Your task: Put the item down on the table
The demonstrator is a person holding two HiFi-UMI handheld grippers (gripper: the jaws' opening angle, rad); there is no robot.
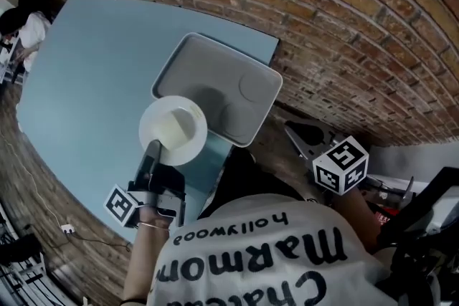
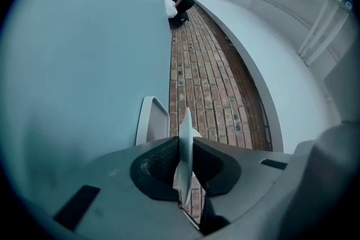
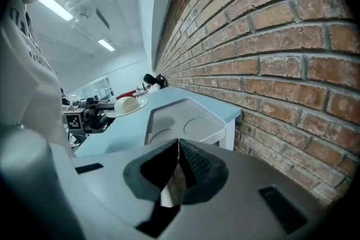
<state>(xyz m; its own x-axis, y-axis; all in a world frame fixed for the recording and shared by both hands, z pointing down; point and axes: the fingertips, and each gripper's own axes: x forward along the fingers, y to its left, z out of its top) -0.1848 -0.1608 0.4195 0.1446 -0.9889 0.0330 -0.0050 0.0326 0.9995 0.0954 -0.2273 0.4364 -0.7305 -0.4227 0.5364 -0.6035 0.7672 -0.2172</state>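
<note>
- The left gripper (image 1: 153, 153) is clamped narrowly on the rim of the white plate (image 1: 173, 130).
- The plate overlaps the near-left corner of the grey tray (image 1: 215, 68), on the blue table (image 1: 93, 82).
- The right gripper (image 3: 179, 146), right of the tray, has its jaws together and holds nothing.

Table (image 1: 93, 97) bare left of tray (image 1: 208, 68) (wide blue stretch); tray fills right-hand corner; person (image 1: 32, 25) beyond far end.

The head view looks steeply down past the person's shirt (image 1: 272, 261) onto the table (image 1: 93, 97) and tray (image 1: 215, 79). The left gripper view, close behind its jaws and rolled sideways, faces along the table's edge and bricks (image 2: 208, 81). The right gripper view faces the tray from off the table's end. All three views share the tray.
</note>
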